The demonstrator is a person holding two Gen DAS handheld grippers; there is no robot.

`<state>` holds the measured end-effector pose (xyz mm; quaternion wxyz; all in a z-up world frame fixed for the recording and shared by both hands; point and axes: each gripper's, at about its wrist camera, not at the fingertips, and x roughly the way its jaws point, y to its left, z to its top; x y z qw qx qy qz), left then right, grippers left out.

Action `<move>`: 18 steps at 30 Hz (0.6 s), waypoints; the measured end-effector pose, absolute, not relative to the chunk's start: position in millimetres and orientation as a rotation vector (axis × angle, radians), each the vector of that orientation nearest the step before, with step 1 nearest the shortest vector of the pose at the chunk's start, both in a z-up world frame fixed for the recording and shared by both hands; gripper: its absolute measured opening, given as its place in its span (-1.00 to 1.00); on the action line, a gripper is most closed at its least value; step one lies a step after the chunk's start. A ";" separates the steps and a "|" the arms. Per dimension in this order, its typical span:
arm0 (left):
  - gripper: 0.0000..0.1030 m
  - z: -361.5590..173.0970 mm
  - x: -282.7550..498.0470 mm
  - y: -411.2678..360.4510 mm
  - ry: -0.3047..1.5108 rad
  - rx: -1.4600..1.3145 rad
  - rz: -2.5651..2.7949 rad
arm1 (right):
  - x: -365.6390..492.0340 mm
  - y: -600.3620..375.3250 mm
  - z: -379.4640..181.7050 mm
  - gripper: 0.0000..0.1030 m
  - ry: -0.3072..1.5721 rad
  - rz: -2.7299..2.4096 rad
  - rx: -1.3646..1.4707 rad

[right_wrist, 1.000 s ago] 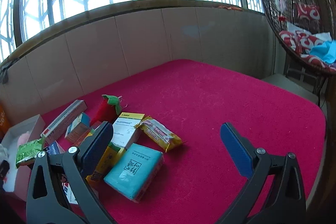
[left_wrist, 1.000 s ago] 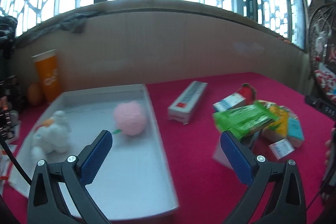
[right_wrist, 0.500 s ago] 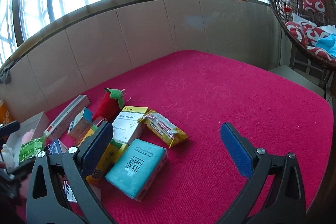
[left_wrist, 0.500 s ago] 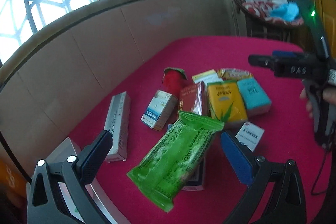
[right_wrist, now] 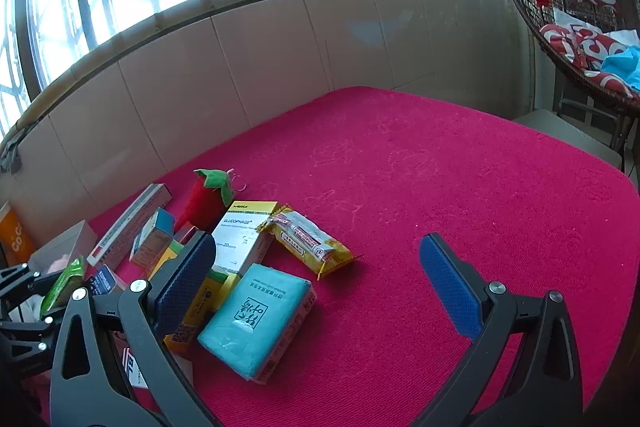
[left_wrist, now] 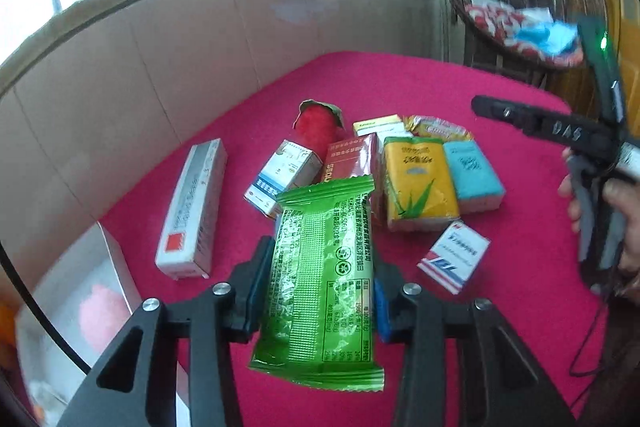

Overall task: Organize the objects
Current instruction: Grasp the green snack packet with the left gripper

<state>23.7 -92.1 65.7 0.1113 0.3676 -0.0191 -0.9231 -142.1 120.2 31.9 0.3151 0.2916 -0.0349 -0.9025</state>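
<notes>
Everything's sitting on a table with a bright pink-red cloth. Piled toward its left: a long white box, a plush strawberry, a Glucophage box, a yellow snack wrapper, a teal tissue pack, and a white tray at the far left edge. The right half is just cloth.

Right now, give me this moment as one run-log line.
left gripper: just closed on green packet | right gripper: open, empty | white tray: beside left gripper | pile: unsorted
</notes>
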 end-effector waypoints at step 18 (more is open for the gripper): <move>-0.26 51.7 89.3 -50.6 0.188 0.816 -2.565 | -142.3 114.6 27.7 0.99 -0.036 -2.326 0.824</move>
